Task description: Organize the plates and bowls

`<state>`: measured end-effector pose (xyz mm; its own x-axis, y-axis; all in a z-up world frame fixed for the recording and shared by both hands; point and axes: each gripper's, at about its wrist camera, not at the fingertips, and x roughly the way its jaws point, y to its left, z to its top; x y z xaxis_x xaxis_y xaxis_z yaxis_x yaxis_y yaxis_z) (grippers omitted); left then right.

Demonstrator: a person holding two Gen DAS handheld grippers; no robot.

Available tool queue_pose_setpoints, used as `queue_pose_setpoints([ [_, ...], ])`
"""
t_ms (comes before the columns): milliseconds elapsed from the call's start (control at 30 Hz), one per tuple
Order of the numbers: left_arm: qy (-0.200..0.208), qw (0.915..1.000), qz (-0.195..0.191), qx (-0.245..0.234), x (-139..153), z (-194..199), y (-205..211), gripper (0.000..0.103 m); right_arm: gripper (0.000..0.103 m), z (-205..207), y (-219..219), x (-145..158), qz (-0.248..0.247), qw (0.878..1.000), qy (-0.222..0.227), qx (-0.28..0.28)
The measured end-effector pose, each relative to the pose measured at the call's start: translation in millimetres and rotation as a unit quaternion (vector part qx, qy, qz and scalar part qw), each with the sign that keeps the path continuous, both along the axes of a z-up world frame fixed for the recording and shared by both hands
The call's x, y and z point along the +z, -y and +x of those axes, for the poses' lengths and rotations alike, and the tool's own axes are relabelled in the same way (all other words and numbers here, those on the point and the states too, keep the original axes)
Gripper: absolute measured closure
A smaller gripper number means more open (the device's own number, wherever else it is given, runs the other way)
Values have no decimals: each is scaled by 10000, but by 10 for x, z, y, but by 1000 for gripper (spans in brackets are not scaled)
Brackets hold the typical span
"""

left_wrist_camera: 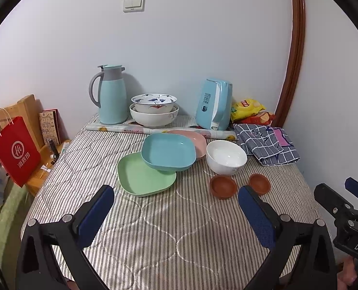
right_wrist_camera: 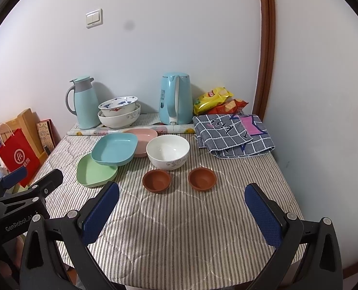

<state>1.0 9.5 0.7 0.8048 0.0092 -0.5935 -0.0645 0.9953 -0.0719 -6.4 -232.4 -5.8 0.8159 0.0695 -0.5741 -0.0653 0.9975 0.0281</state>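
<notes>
Plates and bowls lay scattered mid-table on a grey striped quilted cloth (right_wrist_camera: 169, 229): a square teal plastic plate (right_wrist_camera: 115, 148) rested tilted across a square green plastic plate (right_wrist_camera: 92, 175) and overlapped the rim of a pink plastic plate (right_wrist_camera: 144, 134) behind it; a white ceramic bowl with grey scroll pattern (right_wrist_camera: 168, 152) stood just right of them; two small brown clay saucers (right_wrist_camera: 156, 180) (right_wrist_camera: 202, 178) sat apart in front. Two nested painted porcelain bowls (right_wrist_camera: 118, 112) stood at the wall between a teal thermos jug (right_wrist_camera: 83, 104) and a pale blue electric kettle (right_wrist_camera: 175, 99). All vessels visible inside appeared empty. Left tongs (left_wrist_camera: 176, 207) and right tongs (right_wrist_camera: 182, 205) both hovered spread wide above the near table edge, grasping nothing. Judged step: first approach, nothing yet sorted. Advice: lift the teal plate first, since it lies on top; grip it by the raised near rim, keep it level, and seat it squarely in the green plate. Smooth rims may slip; squeeze firmly before lifting. Saucers would stack one in the other.
</notes>
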Motion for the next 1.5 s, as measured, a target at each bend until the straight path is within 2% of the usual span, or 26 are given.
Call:
queue_pose_setpoints([
  [1500,10,9999,-62,83,18,-4,-49,0,0,-20,-79,35,37,10000,2,65],
])
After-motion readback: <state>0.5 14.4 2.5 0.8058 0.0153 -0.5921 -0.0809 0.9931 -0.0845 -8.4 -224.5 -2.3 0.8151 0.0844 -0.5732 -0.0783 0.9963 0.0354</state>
